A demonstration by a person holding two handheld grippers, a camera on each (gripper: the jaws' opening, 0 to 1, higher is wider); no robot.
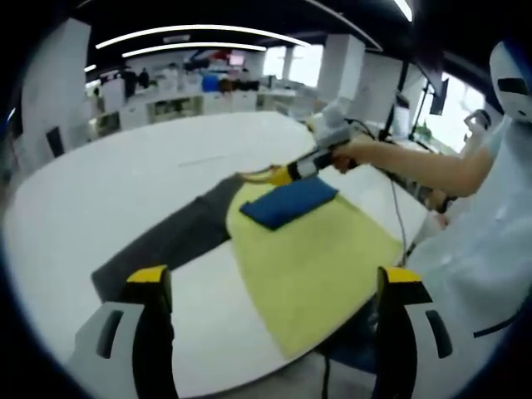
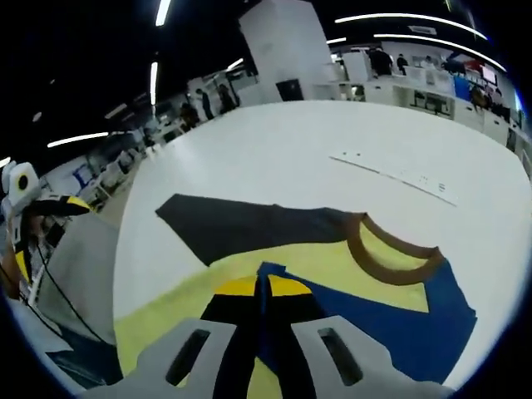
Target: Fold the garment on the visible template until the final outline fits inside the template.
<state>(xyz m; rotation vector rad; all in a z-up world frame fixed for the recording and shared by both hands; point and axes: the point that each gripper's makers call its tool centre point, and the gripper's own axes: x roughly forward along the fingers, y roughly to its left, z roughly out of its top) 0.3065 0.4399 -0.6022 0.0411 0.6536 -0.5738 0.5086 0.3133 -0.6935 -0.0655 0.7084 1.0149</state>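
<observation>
Yellow cloth, a garment [image 1: 312, 266] with a brown collar [image 2: 391, 249], one blue sleeve [image 1: 289, 202] folded over its body and a dark grey sleeve [image 1: 166, 237] stretched out flat, lies on the white table [image 1: 125, 183], long axis running from grey sleeve across to the blue. Right tongs [image 2: 262, 287] are pinched tight on the blue fabric's edge, so they're the nearer pair for the coming fold, while the left tongs [image 1: 274, 287] hang wide open and empty above the yellow hem. Around it all, an open-plan office under strip lights.
</observation>
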